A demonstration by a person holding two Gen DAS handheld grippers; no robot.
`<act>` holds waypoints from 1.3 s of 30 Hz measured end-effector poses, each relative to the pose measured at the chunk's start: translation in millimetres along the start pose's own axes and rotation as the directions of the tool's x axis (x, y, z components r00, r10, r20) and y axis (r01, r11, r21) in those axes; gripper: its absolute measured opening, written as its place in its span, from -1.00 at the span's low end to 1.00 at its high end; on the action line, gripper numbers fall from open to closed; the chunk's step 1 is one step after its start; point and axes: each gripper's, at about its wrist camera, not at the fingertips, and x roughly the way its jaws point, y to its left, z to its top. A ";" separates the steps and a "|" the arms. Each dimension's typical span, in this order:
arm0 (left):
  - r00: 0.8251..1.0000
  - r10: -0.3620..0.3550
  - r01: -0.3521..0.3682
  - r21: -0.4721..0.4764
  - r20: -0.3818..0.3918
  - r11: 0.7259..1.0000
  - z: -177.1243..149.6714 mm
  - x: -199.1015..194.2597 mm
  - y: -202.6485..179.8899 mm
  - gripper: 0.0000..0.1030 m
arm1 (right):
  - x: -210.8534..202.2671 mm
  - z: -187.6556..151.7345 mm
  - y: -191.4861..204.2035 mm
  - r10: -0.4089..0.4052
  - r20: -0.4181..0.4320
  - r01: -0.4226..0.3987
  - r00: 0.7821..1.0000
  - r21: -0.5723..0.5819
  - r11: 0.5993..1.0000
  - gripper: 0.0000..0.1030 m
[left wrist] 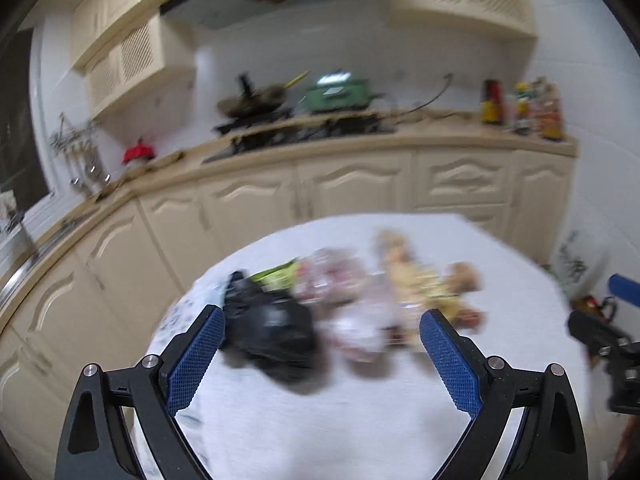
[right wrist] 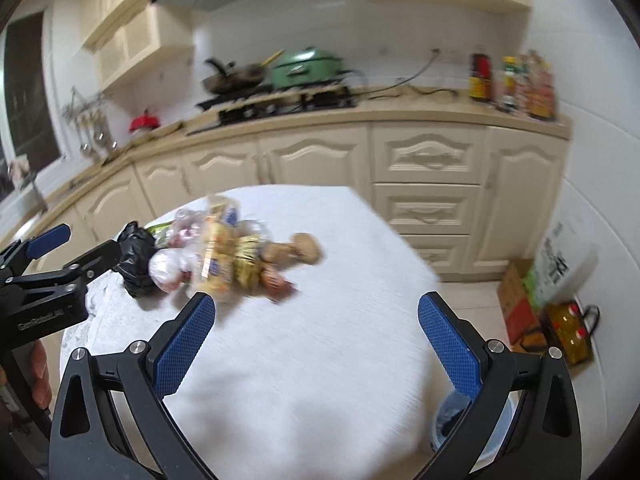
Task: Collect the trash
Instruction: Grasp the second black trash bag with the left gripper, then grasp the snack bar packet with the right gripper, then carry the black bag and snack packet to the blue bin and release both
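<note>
A: The trash is one loose heap: a black bag [left wrist: 272, 332] at its nine o'clock end, then crumpled clear wrappers [left wrist: 352, 320], a yellow snack packet [right wrist: 218, 256] and some brown lumps [right wrist: 298, 254] at three o'clock. It all lies on the white-clothed counter [right wrist: 320, 340].

B: Why bunched like that?

A: Probably gathered so it can be picked up piece by piece. In the right wrist view a blue bin [right wrist: 472, 428] sits low at five o'clock, just off the counter's edge, and that is likely where it goes.

B: And the tools?

A: The left hand-held gripper [left wrist: 322, 350] has its blue pads spread wide with nothing between them; the heap lies beyond its tips, around twelve o'clock. The right hand-held gripper [right wrist: 316, 338] is spread just as wide and holds nothing, with the heap past its left pad at about eleven o'clock. Both appear poised above the counter rather than touching anything.

B: What can't be made out?

A: Plenty. Both views are smeared, so labels are unreadable and the brown lumps could be food or paper. The bin is half hidden behind the right pad arm; its contents look dark but unclear. Part of a person's hand [right wrist: 40, 372] shows at nine o'clock, cut off by the frame. Behind, the stove [right wrist: 280, 104], a green pot [right wrist: 308, 66] and some bottles [right wrist: 512, 82] are blurred too.
</note>
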 end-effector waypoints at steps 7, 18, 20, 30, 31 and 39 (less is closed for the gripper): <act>0.988 0.032 -0.036 -0.023 -0.151 0.999 -8.9 70.1 14.7 0.87 | 68.3 32.0 44.5 0.028 -0.065 -0.032 0.997 -0.067 0.997 1.00; 0.982 0.061 -0.056 0.031 -0.177 0.998 10.0 124.0 -0.5 0.39 | 157.1 50.7 85.2 0.082 -0.202 -0.106 0.976 -0.108 0.988 0.48; 0.986 0.041 -0.038 0.020 -0.163 0.999 10.4 122.2 7.5 0.16 | 167.3 49.6 84.3 0.087 -0.231 -0.112 0.969 -0.099 0.989 0.10; 0.995 -0.036 0.031 -0.044 -0.098 0.999 16.5 58.1 46.4 -0.02 | 167.8 51.7 77.3 0.165 -0.230 -0.183 0.959 -0.061 0.981 -0.34; 0.996 -0.041 0.037 -0.045 -0.084 0.998 16.9 46.5 46.7 -0.02 | 162.2 51.4 78.2 0.177 -0.218 -0.195 0.960 -0.060 0.979 -0.34; 0.990 -0.140 0.141 -0.025 0.021 0.990 18.0 -29.8 17.7 -0.02 | 92.7 50.2 61.5 0.294 -0.108 -0.295 0.950 0.000 0.955 -0.34</act>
